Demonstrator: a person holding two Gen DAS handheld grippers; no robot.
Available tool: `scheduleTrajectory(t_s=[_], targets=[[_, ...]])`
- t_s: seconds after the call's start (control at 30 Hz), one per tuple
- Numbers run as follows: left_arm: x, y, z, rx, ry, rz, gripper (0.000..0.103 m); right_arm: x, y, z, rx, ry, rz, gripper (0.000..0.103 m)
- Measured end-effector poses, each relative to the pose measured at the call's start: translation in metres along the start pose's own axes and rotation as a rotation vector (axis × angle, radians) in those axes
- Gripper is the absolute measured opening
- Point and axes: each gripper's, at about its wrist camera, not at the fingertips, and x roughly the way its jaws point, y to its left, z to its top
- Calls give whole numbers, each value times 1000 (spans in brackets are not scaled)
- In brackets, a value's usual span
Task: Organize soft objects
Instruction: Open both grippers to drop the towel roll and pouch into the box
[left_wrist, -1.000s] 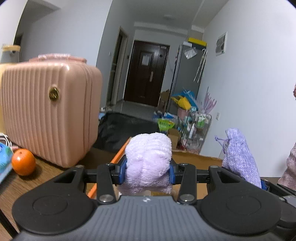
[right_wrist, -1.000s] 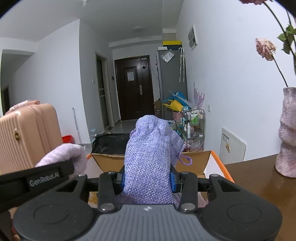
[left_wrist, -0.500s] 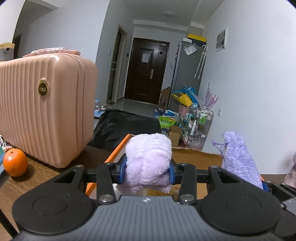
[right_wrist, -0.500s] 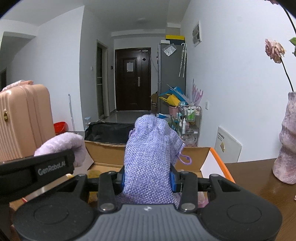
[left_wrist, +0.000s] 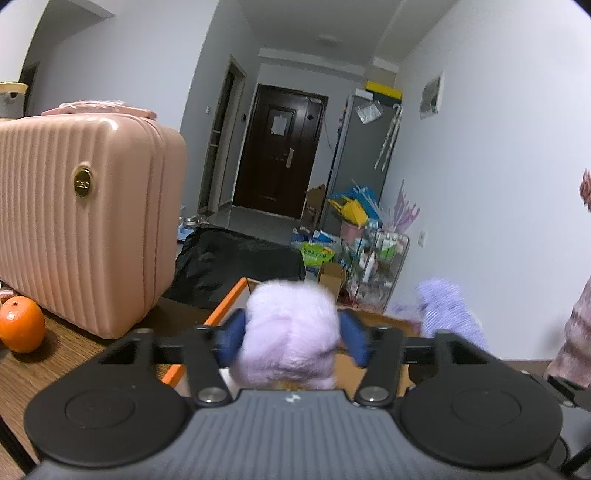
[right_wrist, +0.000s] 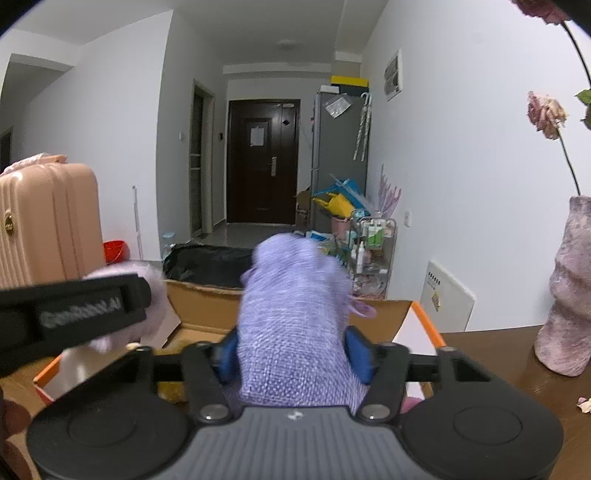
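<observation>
A fluffy lilac plush (left_wrist: 290, 332) sits blurred between the blue pads of my left gripper (left_wrist: 291, 341). Its jaws are opening and the pads stand just clear of the plush. A purple woven drawstring pouch (right_wrist: 295, 325) stands between the pads of my right gripper (right_wrist: 293, 354). Those jaws are opening too, and the pads have come off the pouch's sides. Both grippers hover over an open cardboard box with orange edges (right_wrist: 207, 314), whose rim (left_wrist: 229, 306) also shows in the left wrist view. The pouch (left_wrist: 447, 317) and the plush (right_wrist: 122, 273) each appear in the other view.
A pink ribbed suitcase (left_wrist: 81, 221) stands on the wooden table at the left, with an orange (left_wrist: 20, 325) beside it. A pinkish vase (right_wrist: 569, 291) with dried flowers stands at the right. A black bag (right_wrist: 210, 264) and a cluttered cart (right_wrist: 373, 251) sit on the floor beyond.
Both grippers' pads have spread apart from their tight grips. The plush and the pouch now look blurred and slightly lower. The hands have stayed about where they were.
</observation>
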Motion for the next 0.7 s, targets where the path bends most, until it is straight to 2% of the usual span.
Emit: scheduleTrajectory(t_s=[0.03,0.1,0.13,0.2,0.3,0.7], targets=[[-2,2,1,-9,-6,-4,83,-1,-1,1,4,-7,-6,71],[-7,3,3,-23,-26,7,98,-5,-2,2,14,-20,-11,83],[-10,4,3,-25,-40,16,101,-6,-3,4,20,-23,-15,87],[-15,3,4,-24,-65,26,103,-8,-4,6,30,-35,-25,103],[-21,2,5,-23,-91,44,103,-13,-5,8,39,-57,-37,103],[-24,4,8,-45,-84,76,103,-19,-6,4,42,-57,-38,103]])
